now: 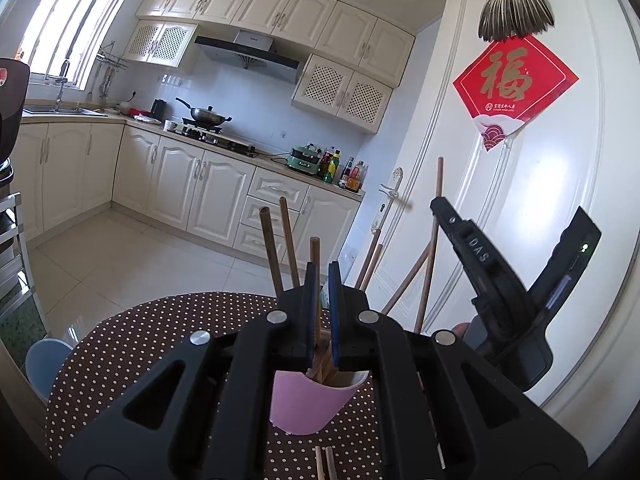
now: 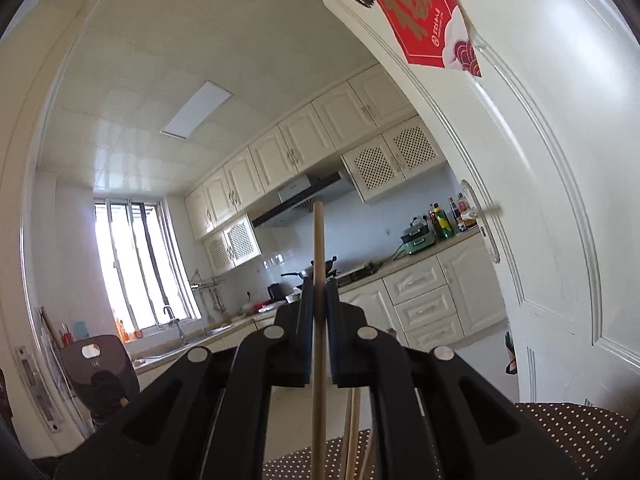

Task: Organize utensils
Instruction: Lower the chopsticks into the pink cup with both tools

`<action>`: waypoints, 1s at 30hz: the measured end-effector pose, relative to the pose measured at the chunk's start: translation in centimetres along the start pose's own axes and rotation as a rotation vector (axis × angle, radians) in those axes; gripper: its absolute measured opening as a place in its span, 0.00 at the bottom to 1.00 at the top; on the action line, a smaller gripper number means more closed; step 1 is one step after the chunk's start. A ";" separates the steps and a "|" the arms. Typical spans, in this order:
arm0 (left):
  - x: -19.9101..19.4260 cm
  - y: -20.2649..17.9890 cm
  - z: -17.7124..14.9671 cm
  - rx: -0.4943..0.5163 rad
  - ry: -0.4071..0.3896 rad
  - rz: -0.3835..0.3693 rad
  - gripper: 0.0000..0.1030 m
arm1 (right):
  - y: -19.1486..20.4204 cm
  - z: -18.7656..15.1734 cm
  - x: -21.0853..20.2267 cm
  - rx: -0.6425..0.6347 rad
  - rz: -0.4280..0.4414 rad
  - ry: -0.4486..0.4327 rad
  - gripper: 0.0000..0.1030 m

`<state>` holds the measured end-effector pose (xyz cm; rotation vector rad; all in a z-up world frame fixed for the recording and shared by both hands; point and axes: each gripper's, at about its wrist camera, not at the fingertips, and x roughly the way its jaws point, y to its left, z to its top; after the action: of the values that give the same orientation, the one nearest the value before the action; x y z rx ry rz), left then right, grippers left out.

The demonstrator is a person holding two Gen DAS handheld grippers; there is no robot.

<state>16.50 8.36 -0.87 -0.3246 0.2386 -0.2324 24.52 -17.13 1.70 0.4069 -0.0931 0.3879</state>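
Observation:
A pink cup (image 1: 310,404) stands on the polka-dot table (image 1: 132,344) and holds several wooden chopsticks (image 1: 272,248) that fan outward. My left gripper (image 1: 322,280) is nearly shut, its jaws on either side of a dark chopstick (image 1: 316,256) standing in the cup. My right gripper (image 2: 318,296) is shut on a light chopstick (image 2: 319,240), held upright; it also shows in the left wrist view (image 1: 438,180), to the right of the cup beside the right gripper's body (image 1: 500,280). Two more chopsticks (image 1: 324,462) lie on the table in front of the cup.
A white door (image 1: 520,160) with a red paper sign (image 1: 514,84) stands close on the right. A blue stool (image 1: 46,364) sits left of the table. Kitchen counters (image 1: 240,152) with a wok and bottles lie beyond the tiled floor.

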 end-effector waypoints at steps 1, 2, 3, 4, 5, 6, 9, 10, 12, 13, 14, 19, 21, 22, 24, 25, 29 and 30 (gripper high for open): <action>0.0 0.0 0.0 0.003 -0.001 0.000 0.06 | 0.2 -0.1 0.1 -0.008 0.006 0.009 0.05; 0.0 0.0 0.0 0.005 0.000 -0.001 0.06 | 0.5 -0.3 0.5 -0.020 0.028 0.039 0.05; 0.0 0.0 0.0 0.004 0.001 -0.001 0.06 | 0.6 -0.3 0.7 -0.025 0.041 0.059 0.05; 0.0 0.1 -0.1 0.003 0.003 -0.001 0.06 | 0.7 -0.4 1.0 -0.031 0.056 0.086 0.05; 0.0 0.2 -0.1 0.004 0.006 0.000 0.06 | 0.9 -0.4 1.4 -0.043 0.071 0.127 0.05; 0.1 0.2 -0.1 0.003 0.008 0.002 0.06 | 0.8 -0.4 1.6 -0.046 0.087 0.156 0.05; 0.3 0.2 0.0 0.002 0.017 -0.001 0.06 | 0.8 -0.2 2.2 -0.055 0.157 0.312 0.05; 0.3 0.2 0.1 0.002 0.018 -0.003 0.06 | 1.0 0.0 2.3 -0.079 0.171 0.367 0.05; 0.5 0.1 0.2 0.005 0.023 -0.006 0.06 | 1.4 0.2 2.4 -0.127 0.177 0.441 0.05; 0.5 0.0 0.2 0.009 0.026 -0.005 0.06 | 1.5 0.3 2.3 -0.139 0.173 0.480 0.05; 0.6 -0.1 0.3 0.015 0.028 0.000 0.06 | 1.6 0.3 2.3 -0.141 0.166 0.515 0.05; 0.6 -0.6 0.4 0.024 0.049 -0.004 0.06 | 1.8 0.2 1.8 -0.157 0.131 0.599 0.05; 0.6 -0.7 0.4 0.033 0.063 -0.014 0.06 | 1.8 0.3 1.5 -0.144 0.115 0.585 0.05; 0.5 -0.8 0.4 0.043 0.061 -0.010 0.06 | 1.8 0.7 1.0 -0.119 0.096 0.541 0.05; 0.4 -1.0 0.4 0.053 0.054 0.003 0.06 | 1.9 1.5 0.1 -0.099 0.071 0.397 0.05; 0.4 -1.1 0.4 0.050 0.056 0.003 0.06 | 2.1 2.0 -0.5 -0.077 0.067 0.304 0.05; 0.3 -1.1 0.5 0.059 0.046 0.016 0.06 | 3.0 2.4 -2.6 -0.068 -0.025 -0.031 0.05; 0.4 -1.1 0.6 0.059 0.041 0.024 0.06 | 3.4 2.1 -3.2 -0.085 -0.061 -0.110 0.05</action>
<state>16.79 7.38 -0.02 -0.2582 0.2754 -0.2220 20.27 -16.22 4.35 0.3463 -0.2033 0.3005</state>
